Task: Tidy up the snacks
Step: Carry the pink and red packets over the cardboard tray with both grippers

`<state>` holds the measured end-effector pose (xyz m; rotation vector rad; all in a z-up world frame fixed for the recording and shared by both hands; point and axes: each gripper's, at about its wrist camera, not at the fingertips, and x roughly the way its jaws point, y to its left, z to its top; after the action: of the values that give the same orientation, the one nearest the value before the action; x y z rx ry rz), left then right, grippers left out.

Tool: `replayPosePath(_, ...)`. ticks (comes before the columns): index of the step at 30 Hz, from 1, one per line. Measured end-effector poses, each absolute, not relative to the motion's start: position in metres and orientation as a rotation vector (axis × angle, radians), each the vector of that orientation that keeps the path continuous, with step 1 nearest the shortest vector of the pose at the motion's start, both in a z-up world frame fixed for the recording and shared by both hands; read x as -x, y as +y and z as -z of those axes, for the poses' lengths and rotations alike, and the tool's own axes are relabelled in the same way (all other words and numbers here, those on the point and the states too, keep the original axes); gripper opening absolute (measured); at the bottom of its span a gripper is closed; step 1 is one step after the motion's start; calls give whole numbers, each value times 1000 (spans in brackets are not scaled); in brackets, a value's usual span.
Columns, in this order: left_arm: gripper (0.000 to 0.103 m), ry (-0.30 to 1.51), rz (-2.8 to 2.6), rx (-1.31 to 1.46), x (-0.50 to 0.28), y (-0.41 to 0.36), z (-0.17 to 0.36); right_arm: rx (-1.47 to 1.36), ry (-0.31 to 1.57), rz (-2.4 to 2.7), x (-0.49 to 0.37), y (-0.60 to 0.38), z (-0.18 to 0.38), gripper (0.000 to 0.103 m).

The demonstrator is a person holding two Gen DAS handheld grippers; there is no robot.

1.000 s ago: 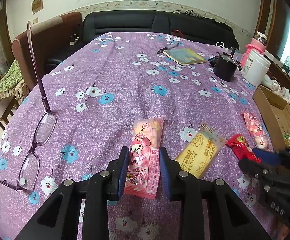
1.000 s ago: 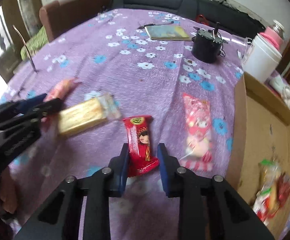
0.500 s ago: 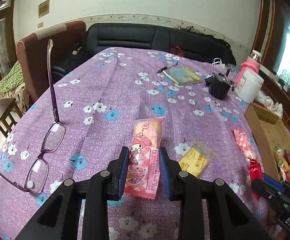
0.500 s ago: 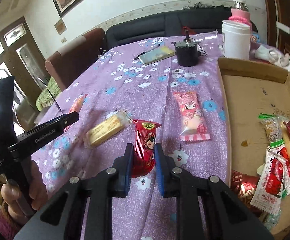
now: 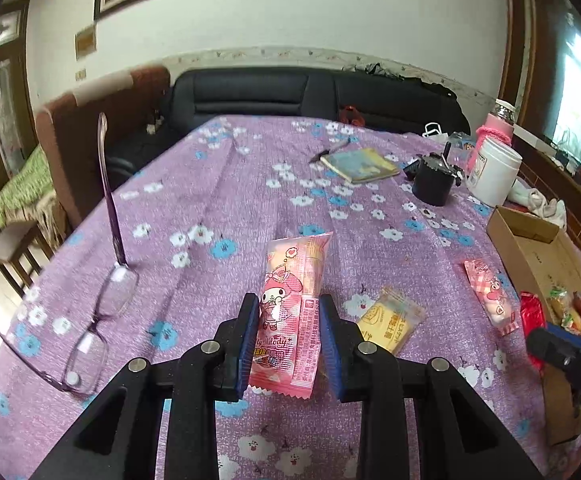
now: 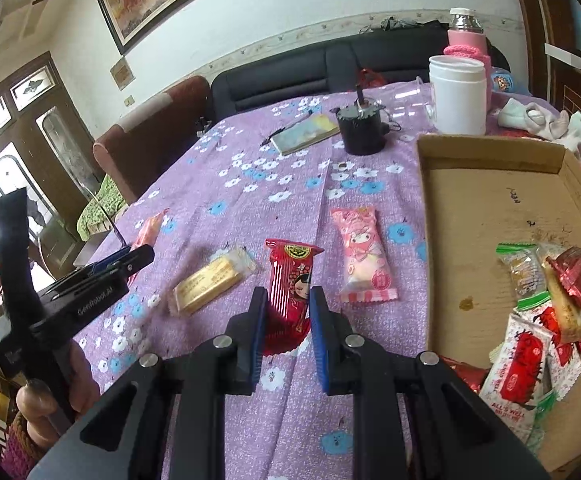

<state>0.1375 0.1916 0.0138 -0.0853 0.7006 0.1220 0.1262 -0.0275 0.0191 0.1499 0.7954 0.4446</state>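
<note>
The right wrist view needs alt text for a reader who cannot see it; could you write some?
The right gripper grips a red snack packet above a purple floral tablecloth, beside a cardboard box of snacks.

The room is bright with daylight. It comes in from a window (image 5: 578,92) on the right side, which glows so white you cannot see through it. More light shines through the glass doors (image 6: 22,184) on the left. The purple tablecloth (image 5: 250,200) is lit evenly and the shadows on it are soft and pale. Both pictures bend like a fishbowl, so the walls curve and the corners go black. Things in the middle look sharp. The left edge of the left picture is smeared and washed out.
</note>
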Motion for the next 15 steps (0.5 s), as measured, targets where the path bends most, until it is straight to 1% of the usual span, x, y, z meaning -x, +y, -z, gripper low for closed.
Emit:
replayPosePath(9, 32, 601, -176, -35, -120, 166, -31, -159, 756, -429, -125, -34, -28, 20)
replayPosePath(15, 32, 575, -152, -68, -111, 143, -51, -210, 727, -420, -125, -49, -45, 20)
